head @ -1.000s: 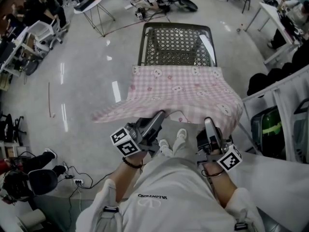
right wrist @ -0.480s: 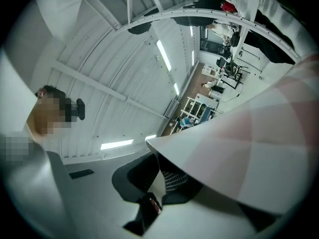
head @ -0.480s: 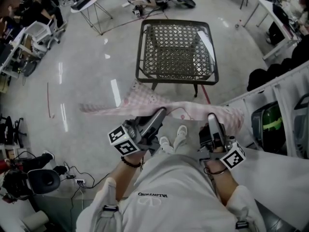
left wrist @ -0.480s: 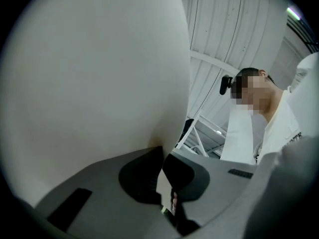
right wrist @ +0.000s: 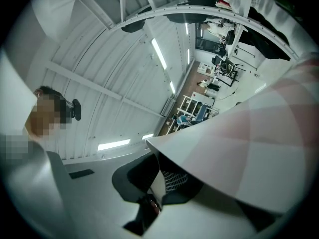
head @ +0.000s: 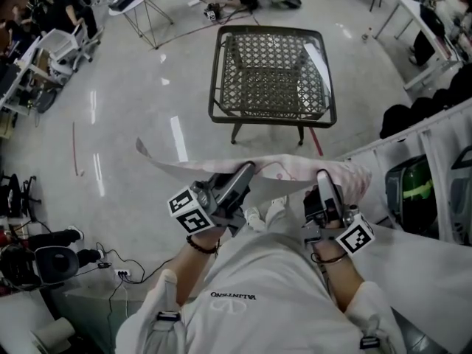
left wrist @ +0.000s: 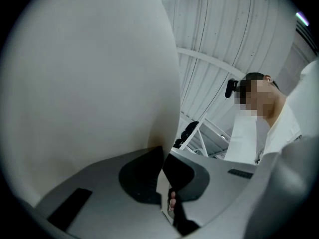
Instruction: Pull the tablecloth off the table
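The pink checked tablecloth hangs bunched in the air between my two grippers, clear of the table. The table stands just beyond it, with its dark lattice top bare. In the head view my left gripper grips the cloth's near edge. In the left gripper view the cloth fills the left side and the jaws are shut on its edge. My right gripper pinches the cloth's right end. The cloth drapes over that gripper's closed jaws in the right gripper view.
A small round side table and office chairs stand at the far left. Cables and a power strip lie on the shiny floor at lower left. A white partition and a green-marked case are at the right.
The cloth slid off the table toward me: one second ago it covered the near half, now the tabletop is bare and the cloth hangs between the grippers. Both hands stayed nearly still.
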